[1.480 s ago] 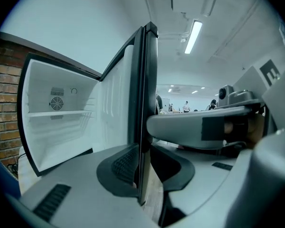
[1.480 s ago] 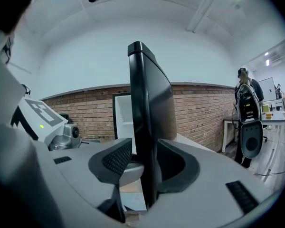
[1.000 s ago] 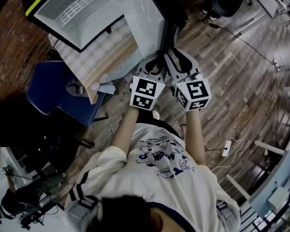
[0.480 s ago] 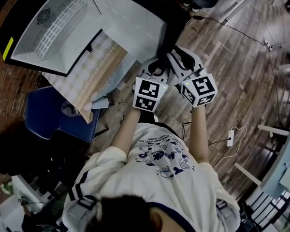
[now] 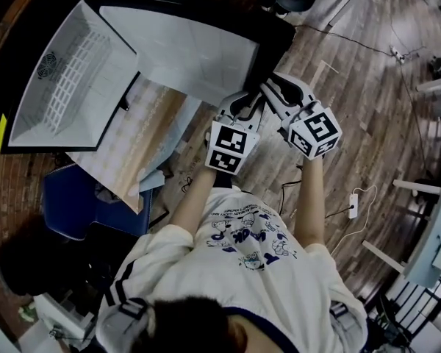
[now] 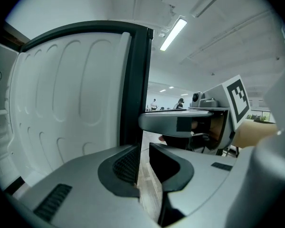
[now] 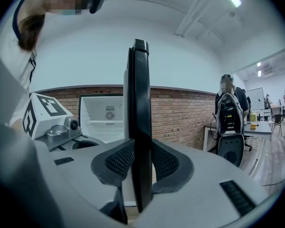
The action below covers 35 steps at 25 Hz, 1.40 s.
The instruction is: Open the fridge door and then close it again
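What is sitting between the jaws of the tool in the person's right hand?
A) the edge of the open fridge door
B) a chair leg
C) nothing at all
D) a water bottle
A: in the right gripper view, the dark edge of the fridge door stands upright between the jaws of the right gripper, which have just been closing on it.

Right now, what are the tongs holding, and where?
The right tongs, jaws just closing, grip the fridge door by its outer edge; the left tongs hold nothing.

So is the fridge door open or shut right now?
Open: the fridge door stands angled away from the fridge, whose white interior shows.
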### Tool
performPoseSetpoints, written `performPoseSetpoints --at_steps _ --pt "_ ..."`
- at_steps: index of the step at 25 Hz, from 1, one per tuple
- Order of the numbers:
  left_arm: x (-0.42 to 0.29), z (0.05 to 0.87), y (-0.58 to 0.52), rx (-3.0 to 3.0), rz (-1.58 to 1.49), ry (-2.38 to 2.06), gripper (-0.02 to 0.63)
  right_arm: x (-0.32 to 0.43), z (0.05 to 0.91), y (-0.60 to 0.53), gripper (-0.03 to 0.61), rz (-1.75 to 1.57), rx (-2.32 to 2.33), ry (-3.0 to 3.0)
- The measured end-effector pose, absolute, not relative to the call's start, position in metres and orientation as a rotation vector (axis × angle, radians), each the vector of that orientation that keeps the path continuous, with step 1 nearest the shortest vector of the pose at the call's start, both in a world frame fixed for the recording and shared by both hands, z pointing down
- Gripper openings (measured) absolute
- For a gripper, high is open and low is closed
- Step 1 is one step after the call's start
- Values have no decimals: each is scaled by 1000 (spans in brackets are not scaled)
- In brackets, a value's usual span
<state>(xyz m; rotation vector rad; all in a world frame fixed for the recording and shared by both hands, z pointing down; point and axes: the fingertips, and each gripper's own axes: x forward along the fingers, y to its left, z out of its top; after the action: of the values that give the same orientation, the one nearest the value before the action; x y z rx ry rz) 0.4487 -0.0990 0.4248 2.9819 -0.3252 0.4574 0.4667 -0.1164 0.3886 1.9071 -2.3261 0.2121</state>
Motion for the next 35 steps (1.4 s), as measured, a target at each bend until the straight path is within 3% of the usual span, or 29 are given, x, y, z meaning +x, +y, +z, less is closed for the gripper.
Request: performPoseSetpoints --at_steps 17,35 --pt "474 426 -117 2976 466 -284 72 519 389 -141 101 213 1914 -2348" --pt "433 416 -88 2986 432 -410 74 470 389 -110 95 199 1884 -2349"
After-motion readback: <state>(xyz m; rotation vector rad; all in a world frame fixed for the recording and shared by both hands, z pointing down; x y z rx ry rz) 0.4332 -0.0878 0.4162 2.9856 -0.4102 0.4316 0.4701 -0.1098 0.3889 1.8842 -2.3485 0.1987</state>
